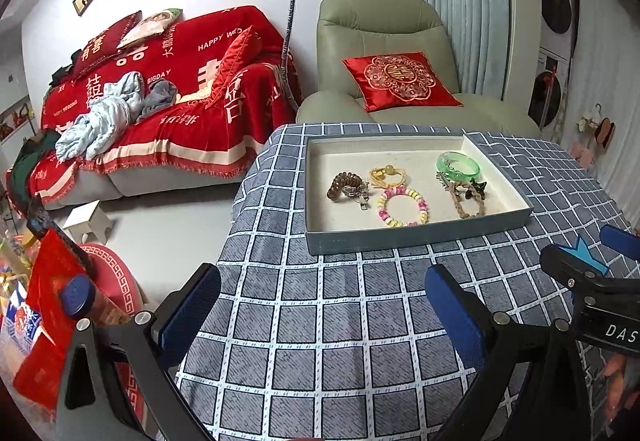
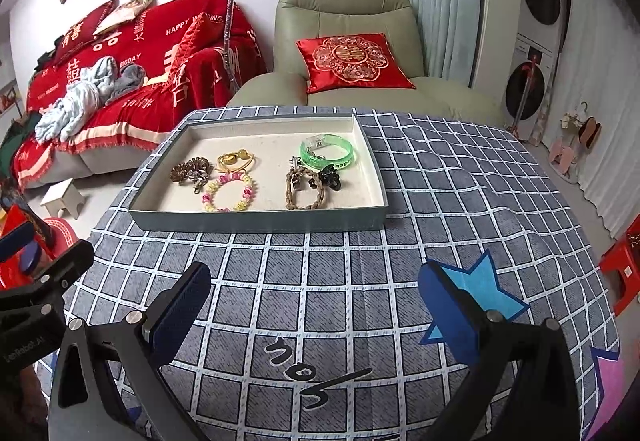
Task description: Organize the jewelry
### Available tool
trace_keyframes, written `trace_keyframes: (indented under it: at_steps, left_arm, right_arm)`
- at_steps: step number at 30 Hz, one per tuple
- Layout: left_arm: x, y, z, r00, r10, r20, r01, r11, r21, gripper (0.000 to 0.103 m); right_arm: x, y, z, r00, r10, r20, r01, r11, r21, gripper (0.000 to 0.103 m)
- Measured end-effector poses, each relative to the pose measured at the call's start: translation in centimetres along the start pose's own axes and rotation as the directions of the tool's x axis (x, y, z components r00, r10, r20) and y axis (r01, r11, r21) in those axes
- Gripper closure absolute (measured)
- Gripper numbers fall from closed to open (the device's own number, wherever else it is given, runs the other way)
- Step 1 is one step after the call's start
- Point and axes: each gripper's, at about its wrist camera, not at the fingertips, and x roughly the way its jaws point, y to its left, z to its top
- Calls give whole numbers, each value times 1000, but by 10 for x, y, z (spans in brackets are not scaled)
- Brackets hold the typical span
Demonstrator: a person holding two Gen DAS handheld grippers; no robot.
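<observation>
A shallow grey tray [image 1: 416,235] [image 2: 260,220] sits on the checked tablecloth and holds jewelry: a green bangle [image 1: 458,165] [image 2: 326,153], a pink and yellow bead bracelet [image 1: 403,207] [image 2: 229,193], a brown braided bracelet [image 1: 466,201] [image 2: 305,188], a brown coiled band [image 1: 345,186] [image 2: 190,169], a yellow band [image 1: 387,174] [image 2: 236,160] and a black clip [image 1: 477,188] [image 2: 330,177]. My left gripper [image 1: 324,305] is open and empty, near of the tray. My right gripper [image 2: 316,305] is open and empty, also near of the tray; it shows at the right of the left wrist view [image 1: 592,253].
The table with the grey checked cloth [image 1: 320,321] [image 2: 460,201] stands before a green armchair [image 1: 384,41] [image 2: 340,13] with a red cushion. A red-covered sofa [image 1: 180,81] is at the back left. A small white stool [image 1: 90,221] stands on the floor.
</observation>
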Motion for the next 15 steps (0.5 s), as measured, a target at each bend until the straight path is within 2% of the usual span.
trace_keyframes:
  at_steps: [15]
  left_arm:
    - [-1,1,-2,1000,5,-14,-5,1000,-1,0]
  right_arm:
    - [-7,1,3,1000,-5,20,5,1000,4,0]
